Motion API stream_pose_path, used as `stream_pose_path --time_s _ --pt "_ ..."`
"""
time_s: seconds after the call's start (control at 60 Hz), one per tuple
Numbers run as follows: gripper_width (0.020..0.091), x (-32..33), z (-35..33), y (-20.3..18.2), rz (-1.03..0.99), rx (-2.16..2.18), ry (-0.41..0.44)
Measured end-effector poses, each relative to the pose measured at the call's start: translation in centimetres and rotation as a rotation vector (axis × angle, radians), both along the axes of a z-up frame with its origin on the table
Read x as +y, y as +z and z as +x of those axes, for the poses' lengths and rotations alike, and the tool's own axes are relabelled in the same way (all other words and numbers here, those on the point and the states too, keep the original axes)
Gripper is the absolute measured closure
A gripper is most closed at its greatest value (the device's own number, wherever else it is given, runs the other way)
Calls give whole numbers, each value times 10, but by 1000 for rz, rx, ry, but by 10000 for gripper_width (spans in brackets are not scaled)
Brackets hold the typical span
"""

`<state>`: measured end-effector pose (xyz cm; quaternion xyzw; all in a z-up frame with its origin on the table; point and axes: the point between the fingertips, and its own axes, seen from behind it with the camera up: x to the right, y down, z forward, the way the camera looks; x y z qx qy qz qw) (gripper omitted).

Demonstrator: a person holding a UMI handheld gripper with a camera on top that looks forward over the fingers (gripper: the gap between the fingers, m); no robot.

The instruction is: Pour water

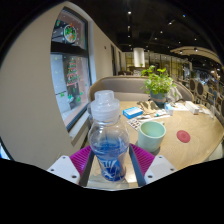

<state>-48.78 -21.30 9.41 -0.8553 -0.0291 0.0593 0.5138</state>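
The tongs (109, 160) are squeezed tight on a clear plastic water bottle with a blue label and a pale cap (107, 135). Both pink pads (81, 158) press on its sides, one at each side. The bottle stands up straight between them. It is not tipped at all. The cap looks like it is on top, but I cannot tell for sure if it is screwed shut.

Just beyond the bottle, a little to the right, sits a small pale green cup (152, 134). It stands on a round light wooden worktop (190, 150). The cup is the likely place for the water to go. I cannot see if there is any water in it.

So the job looks like it has only begun. The bottle is held, and that part is done. Moving to the cup, tipping the bottle and pouring are all left to do. If the cap is on, it must come off first.

Other things sit past the cup. There is a round red thing (183, 135) lying flat on the worktop to the right of the cup. Behind the cup is a green leafy plant (157, 79), with some blue and white things (134, 112) near it. None of these stand between the bottle and the cup. The way looks free.
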Motion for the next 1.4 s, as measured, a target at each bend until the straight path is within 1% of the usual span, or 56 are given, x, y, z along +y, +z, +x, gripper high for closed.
stream_pose_path --time_s 0.05,0.067,0.117,0.217,0.25,0.267,0.283,0.317,0.333,0.45,0.583,0.667,0.8,0.933,1.067,1.117,1.2,1.283,1.367,1.4 --pt "521 9 -2 -4 12 5 -7" --pt "567 10 -3 -5 14 7 -7" --pt "571 15 -2 -2 31 -7 -14" --pt "649 18 -10 -3 36 -13 8" --pt "688 19 -9 -2 38 -9 8" --pt "691 21 -10 -3 39 -10 6" --pt "717 21 -9 -2 41 -11 7" --pt "721 22 -8 -2 39 -13 2" --pt "759 22 -8 -2 39 -15 1" --pt "761 28 -4 3 32 9 -26" --pt "762 45 -12 37 53 189 -41" --pt "765 60 -21 64 44 416 -55" --pt "765 88 -32 102 -28 889 -113" --pt "767 112 -25 119 -92 1316 -179" --pt "768 128 -6 115 -136 1649 -256" --pt "764 136 1 109 -145 1778 -287" --pt "766 134 13 104 -171 1956 -336" --pt "765 141 14 84 -220 2091 -392" --pt "766 135 14 74 -244 2136 -426" --pt "767 145 19 74 -247 2129 -429"
